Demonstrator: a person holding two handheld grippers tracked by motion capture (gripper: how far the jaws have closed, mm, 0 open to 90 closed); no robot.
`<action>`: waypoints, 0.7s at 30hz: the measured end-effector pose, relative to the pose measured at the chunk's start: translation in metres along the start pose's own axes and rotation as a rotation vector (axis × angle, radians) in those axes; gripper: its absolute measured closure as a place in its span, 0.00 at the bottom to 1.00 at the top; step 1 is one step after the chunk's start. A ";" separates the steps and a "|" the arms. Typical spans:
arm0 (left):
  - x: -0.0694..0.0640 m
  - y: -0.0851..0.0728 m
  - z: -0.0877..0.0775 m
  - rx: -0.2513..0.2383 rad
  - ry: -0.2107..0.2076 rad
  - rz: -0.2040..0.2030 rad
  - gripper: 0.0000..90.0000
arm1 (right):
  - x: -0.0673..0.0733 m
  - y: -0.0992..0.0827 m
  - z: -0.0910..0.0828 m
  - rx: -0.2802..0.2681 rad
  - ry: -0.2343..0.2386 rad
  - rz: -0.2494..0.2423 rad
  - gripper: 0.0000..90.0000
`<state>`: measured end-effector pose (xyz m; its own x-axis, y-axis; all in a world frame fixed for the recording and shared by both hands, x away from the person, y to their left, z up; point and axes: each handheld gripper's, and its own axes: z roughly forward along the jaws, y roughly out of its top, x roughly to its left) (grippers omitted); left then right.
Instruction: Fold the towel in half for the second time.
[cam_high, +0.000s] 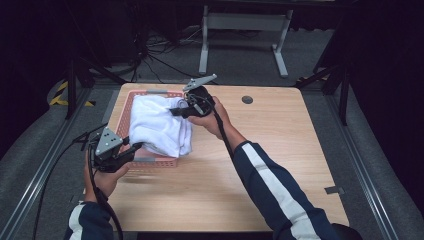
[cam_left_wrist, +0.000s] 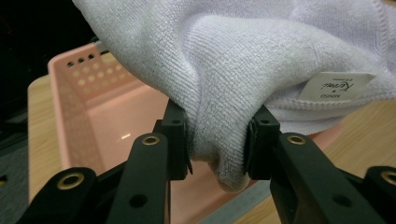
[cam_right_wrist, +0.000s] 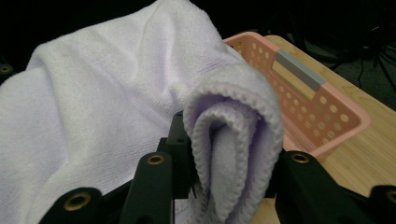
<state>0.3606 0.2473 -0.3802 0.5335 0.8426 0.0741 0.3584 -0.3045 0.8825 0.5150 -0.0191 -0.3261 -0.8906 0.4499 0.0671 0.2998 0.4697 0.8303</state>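
Observation:
A white towel (cam_high: 157, 125) hangs bunched over a pink perforated basket (cam_high: 125, 107) at the table's left. My left gripper (cam_high: 134, 149) pinches the towel's near edge from the lower left; in the left gripper view its jaws squeeze a thick fold of towel (cam_left_wrist: 219, 107), with a small label (cam_left_wrist: 334, 85) showing to the right. My right gripper (cam_high: 179, 111) grips the towel's far right corner; in the right gripper view its jaws clamp a rolled hem of towel (cam_right_wrist: 231, 154) above the basket (cam_right_wrist: 317, 112).
The wooden table (cam_high: 280, 150) stretches to the right of the basket, with a dark round grommet (cam_high: 247, 99) near its far edge. Beyond the table stand a white frame's legs (cam_high: 242, 30) and cables on grey floor.

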 end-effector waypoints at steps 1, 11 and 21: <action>0.003 -0.002 0.001 0.010 0.009 0.008 0.75 | 0.001 0.001 0.007 0.004 -0.002 0.001 0.75; 0.023 -0.016 0.014 0.067 0.073 -0.023 0.75 | -0.004 -0.002 0.048 0.028 -0.012 0.048 0.72; 0.021 -0.016 0.021 0.081 0.057 -0.066 0.31 | -0.006 -0.014 0.047 0.093 -0.082 0.032 0.37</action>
<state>0.3823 0.2611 -0.4024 0.4633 0.8851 0.0455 0.4529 -0.2806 0.8462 0.5318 0.0071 -0.3642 -0.8503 0.5244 0.0440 0.3613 0.5210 0.7733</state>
